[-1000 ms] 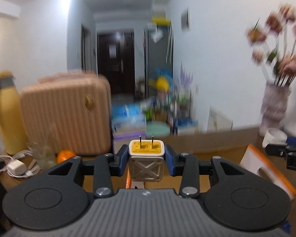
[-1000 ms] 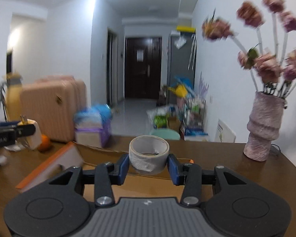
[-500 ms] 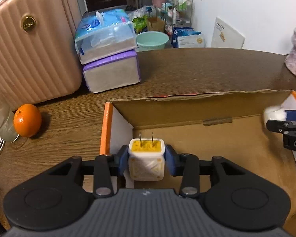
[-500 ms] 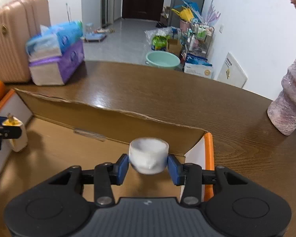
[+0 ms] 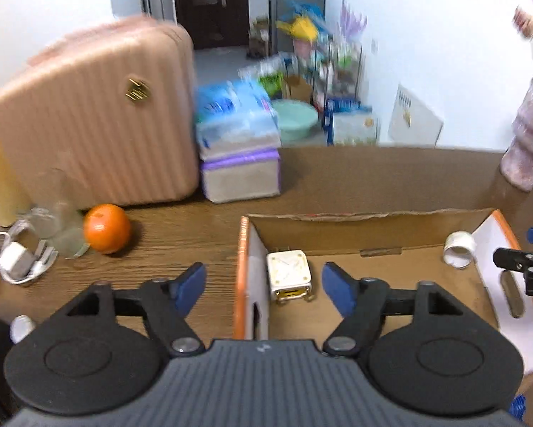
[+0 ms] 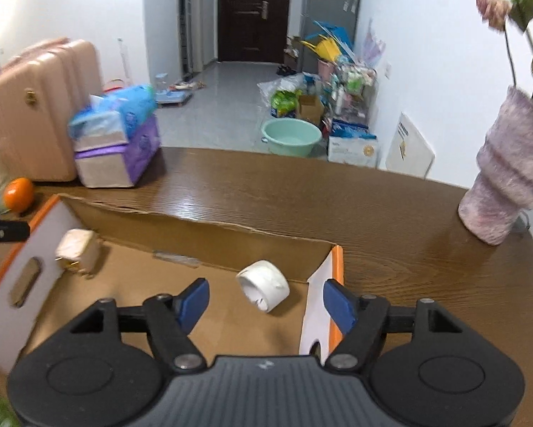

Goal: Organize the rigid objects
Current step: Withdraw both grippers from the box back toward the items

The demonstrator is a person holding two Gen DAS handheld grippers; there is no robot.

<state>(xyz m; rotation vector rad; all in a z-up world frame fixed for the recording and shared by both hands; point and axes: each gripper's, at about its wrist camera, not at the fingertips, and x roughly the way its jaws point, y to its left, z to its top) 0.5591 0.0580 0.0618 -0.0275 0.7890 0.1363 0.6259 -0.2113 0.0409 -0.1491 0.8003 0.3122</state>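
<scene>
A white plug adapter [image 5: 289,273] lies on the floor of the cardboard box [image 5: 373,235], against its left wall; the right wrist view shows the adapter [image 6: 77,249] at the box's far left. My left gripper [image 5: 263,286] hovers over it with jaws opening, blue pads clear of it. A white tape roll [image 6: 263,285] lies tilted near the box's right wall [image 6: 319,284]. My right gripper [image 6: 266,302] stands above the roll, jaws opening, nothing pressed between them. In the left wrist view the tape roll [image 5: 459,249] rests at the box's right end, beside the right gripper's black tip [image 5: 522,267].
On the wooden table [image 6: 337,199] stand a pink suitcase [image 5: 99,114], stacked tissue packs [image 5: 238,149], an orange [image 5: 106,227], a glass [image 5: 58,220], a white charger with cable [image 5: 15,259] and a pink vase with flowers [image 6: 508,178]. The box has orange-edged white end walls.
Both grippers opened and drew back. The adapter dropped from the left gripper into the box's left corner; the tape roll left the right gripper and lies in the box.
</scene>
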